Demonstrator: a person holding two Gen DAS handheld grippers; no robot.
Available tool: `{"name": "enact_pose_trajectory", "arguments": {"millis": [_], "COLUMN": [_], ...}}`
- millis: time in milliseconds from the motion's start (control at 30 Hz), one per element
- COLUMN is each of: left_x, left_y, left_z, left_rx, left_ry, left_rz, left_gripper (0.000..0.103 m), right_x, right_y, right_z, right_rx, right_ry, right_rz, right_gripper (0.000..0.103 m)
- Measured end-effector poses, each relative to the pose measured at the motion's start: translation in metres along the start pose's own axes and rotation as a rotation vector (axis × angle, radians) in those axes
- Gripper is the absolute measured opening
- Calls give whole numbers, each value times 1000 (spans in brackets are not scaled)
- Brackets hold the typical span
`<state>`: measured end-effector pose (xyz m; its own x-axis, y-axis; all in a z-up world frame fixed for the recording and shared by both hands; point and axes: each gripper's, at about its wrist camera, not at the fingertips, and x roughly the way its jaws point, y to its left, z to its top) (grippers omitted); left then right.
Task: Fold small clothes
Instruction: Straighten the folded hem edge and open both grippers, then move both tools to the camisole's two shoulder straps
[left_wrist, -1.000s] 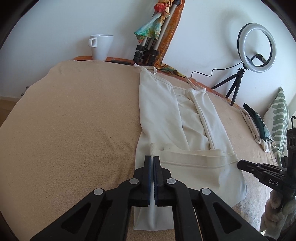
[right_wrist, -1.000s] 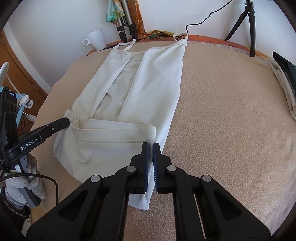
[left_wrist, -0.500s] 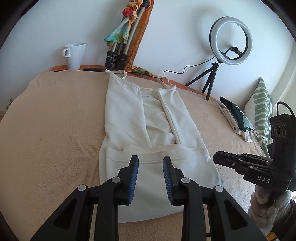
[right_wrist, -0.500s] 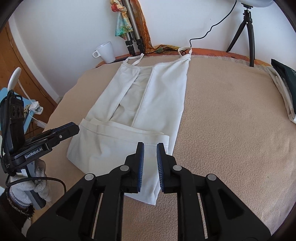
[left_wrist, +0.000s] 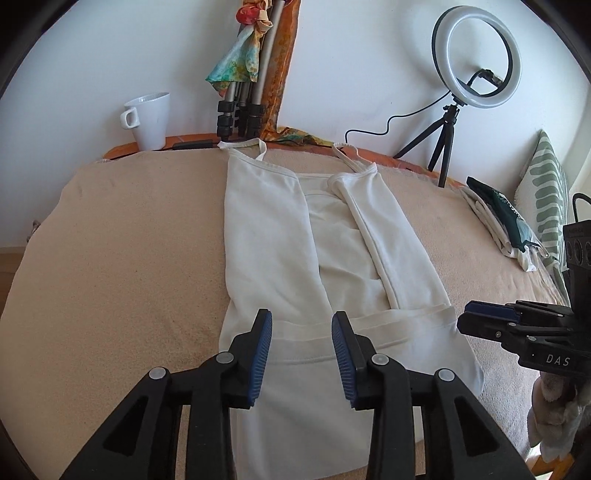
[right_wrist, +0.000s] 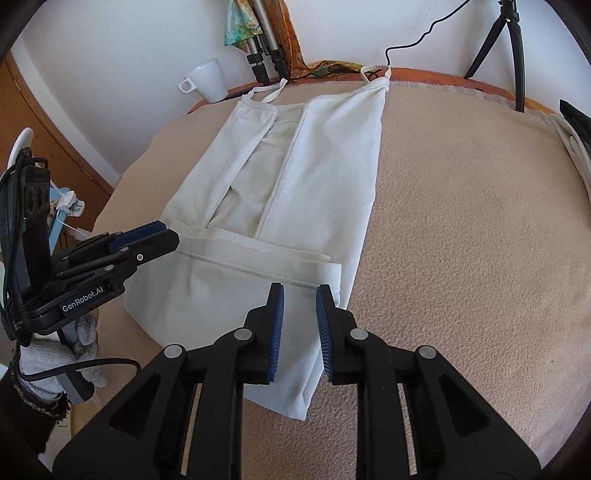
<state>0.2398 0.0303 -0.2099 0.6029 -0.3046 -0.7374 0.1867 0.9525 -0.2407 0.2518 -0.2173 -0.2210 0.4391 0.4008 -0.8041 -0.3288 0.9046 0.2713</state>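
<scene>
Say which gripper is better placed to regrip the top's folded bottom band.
Left, marginally. The left gripper, jaws opening, straddles the band mid-width; the right gripper, also opening, sits at its corner.

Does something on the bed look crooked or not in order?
Slightly. On the white top, the two side panels are folded inward unevenly and leave an open gap in the middle. The turned-up bottom hem lies slanted. Nothing is spilled or damaged.

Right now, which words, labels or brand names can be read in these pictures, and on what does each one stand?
"DAS": white letters on the right gripper.
"GenRobot.AI": white letters on the left gripper.
Dark folded cloth by the cushion: its print is too small to read.
</scene>
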Motion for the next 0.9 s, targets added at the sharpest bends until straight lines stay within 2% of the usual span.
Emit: {"name": "enact_pose_trajectory", "arguments": {"millis": [33, 100, 200, 300, 533, 733, 900], "left_x": [-1, 2, 10, 26, 69, 103, 124], "left_y": [6, 18, 38, 53, 69, 74, 69], "left_z": [7, 23, 45, 67, 106, 120, 125], "left_rx": [-12, -45, -96, -122, -96, -91, -41], "left_ry": [-7, -14, -41, -36, 0, 21, 35], "left_rz": [-10, -14, -35, -44, -3, 16, 61], "left_gripper": [39, 41, 44, 45, 45, 45, 46], "right_x": [-4, -10, -13, -7, 35, 73, 95], "right_y": [-4, -12, -26, -41, -59, -63, -67], "right_z": [4, 15, 35, 60, 110, 142, 161], "right_rx": [6, 18, 36, 57, 116, 120, 82], "right_ry": [-16, -54, -96, -118, -68, -43, -19], "right_rz": [0, -7, -5, 25, 60, 36, -46], "right_gripper": [44, 50, 51, 52, 52, 52, 50]}}
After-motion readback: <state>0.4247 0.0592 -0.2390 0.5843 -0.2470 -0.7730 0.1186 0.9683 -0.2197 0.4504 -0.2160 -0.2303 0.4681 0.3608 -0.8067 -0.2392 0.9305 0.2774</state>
